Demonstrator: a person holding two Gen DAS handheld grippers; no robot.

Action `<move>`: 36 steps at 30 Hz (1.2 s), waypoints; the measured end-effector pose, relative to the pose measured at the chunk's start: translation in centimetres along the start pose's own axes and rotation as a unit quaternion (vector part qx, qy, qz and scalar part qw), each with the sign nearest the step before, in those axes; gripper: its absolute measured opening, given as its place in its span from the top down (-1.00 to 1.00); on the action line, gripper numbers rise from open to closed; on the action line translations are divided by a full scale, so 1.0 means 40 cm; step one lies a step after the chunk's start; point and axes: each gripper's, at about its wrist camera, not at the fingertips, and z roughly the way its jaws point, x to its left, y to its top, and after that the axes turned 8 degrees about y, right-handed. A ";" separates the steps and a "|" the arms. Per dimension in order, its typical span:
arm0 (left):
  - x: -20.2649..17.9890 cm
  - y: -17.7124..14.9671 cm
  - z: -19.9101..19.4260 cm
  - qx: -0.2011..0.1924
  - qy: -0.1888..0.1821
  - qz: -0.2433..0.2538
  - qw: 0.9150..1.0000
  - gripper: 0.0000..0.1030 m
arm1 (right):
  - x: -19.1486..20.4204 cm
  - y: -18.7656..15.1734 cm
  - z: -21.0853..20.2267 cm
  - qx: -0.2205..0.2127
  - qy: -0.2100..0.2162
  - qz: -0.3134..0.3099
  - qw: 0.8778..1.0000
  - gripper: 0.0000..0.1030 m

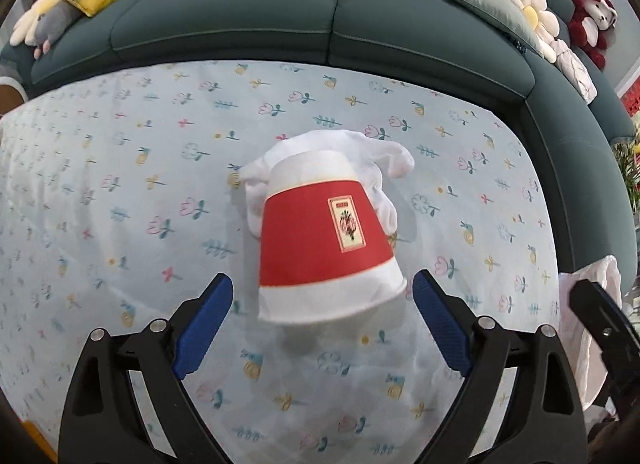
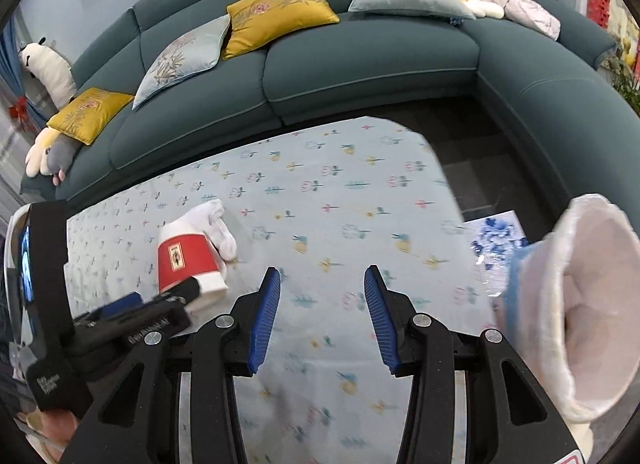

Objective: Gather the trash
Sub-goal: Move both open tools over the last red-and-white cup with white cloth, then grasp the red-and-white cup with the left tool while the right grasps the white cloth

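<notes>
Mostly floral tablecloth (image 1: 120,168); teal sofa (image 1: 240,24) behind.

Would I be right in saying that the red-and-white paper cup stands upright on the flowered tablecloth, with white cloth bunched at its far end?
Not quite: the paper cup lies on its side on the tablecloth, as the left wrist view shows. The white cloth is bunched at its far end.

A home living room: teal sofa (image 2: 360,60), cushions (image 2: 276,12), plush toys (image 1: 592,20)
</notes>
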 end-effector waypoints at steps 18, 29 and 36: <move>0.076 -0.016 -0.039 -0.027 -0.025 -0.020 0.999 -0.05 | 0.071 0.029 0.105 0.011 0.038 0.000 0.999 0.15; 0.177 -0.021 -0.022 -0.015 -0.062 -0.053 0.997 0.40 | 0.132 0.028 0.187 0.034 0.056 -0.015 0.998 0.16; 0.108 -0.015 -0.016 -0.008 -0.080 -0.053 0.995 -0.30 | 0.062 0.025 0.163 0.026 0.052 0.004 0.998 0.16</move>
